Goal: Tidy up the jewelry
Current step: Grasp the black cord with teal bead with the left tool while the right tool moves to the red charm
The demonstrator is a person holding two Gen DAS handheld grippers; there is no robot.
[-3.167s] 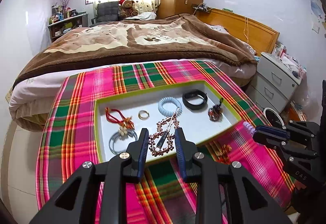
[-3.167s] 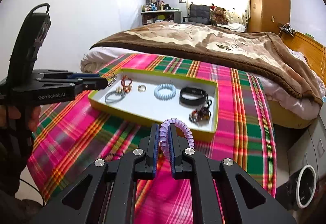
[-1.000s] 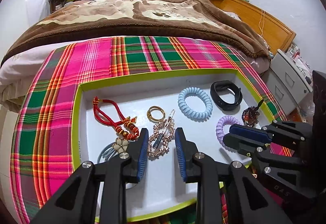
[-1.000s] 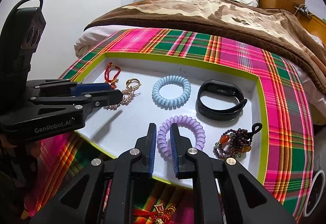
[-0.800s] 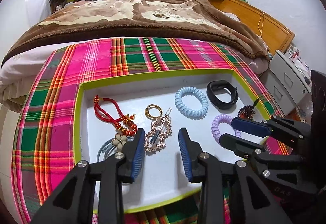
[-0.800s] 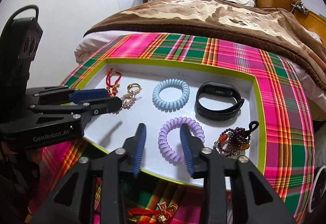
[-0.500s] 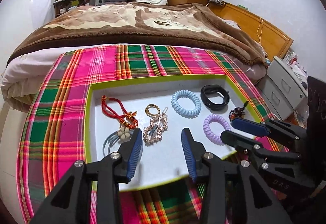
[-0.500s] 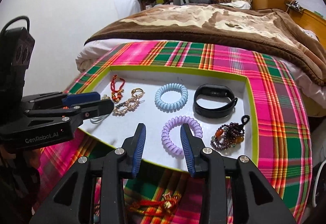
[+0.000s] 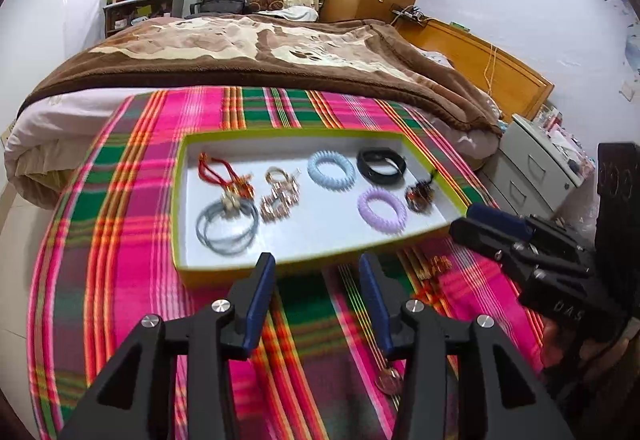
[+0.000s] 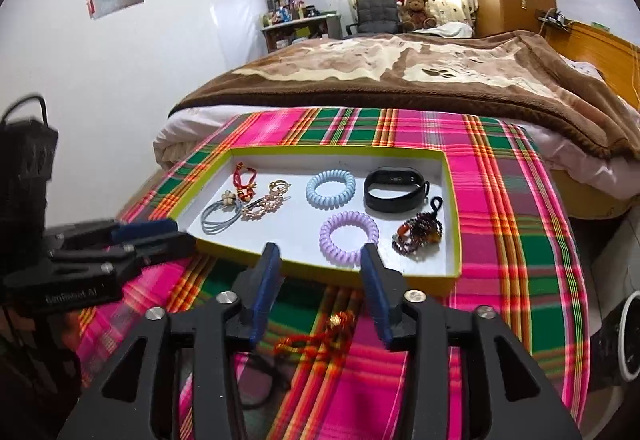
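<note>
A green-rimmed white tray (image 9: 280,137) (image 10: 320,149) on the plaid cloth holds several pieces. Among them, a rose-gold beaded chain (image 9: 280,199) (image 10: 266,205) lies left of centre and a purple coil hair tie (image 9: 382,209) (image 10: 349,238) lies near the front right. My left gripper (image 9: 316,268) hangs before the tray's near rim, its jaws opening with nothing between them. My right gripper (image 10: 320,256) hovers at the near rim in front of the purple coil, jaws also opening and empty. A red-and-gold tassel charm (image 10: 320,336) lies on the cloth under the right gripper.
The tray also holds a blue coil (image 10: 331,189), a black band (image 10: 394,189), a dark bead bracelet (image 10: 418,232), grey hair ties (image 9: 226,226) and a red cord charm (image 9: 216,169). A dark hair tie (image 10: 256,380) lies on the cloth. The bed (image 9: 260,47) stands behind, and a nightstand (image 9: 532,167) at the right.
The left gripper let go of the beaded chain and the right let go of the purple coil, both now lying in the tray. Both grippers widened and drew back and up.
</note>
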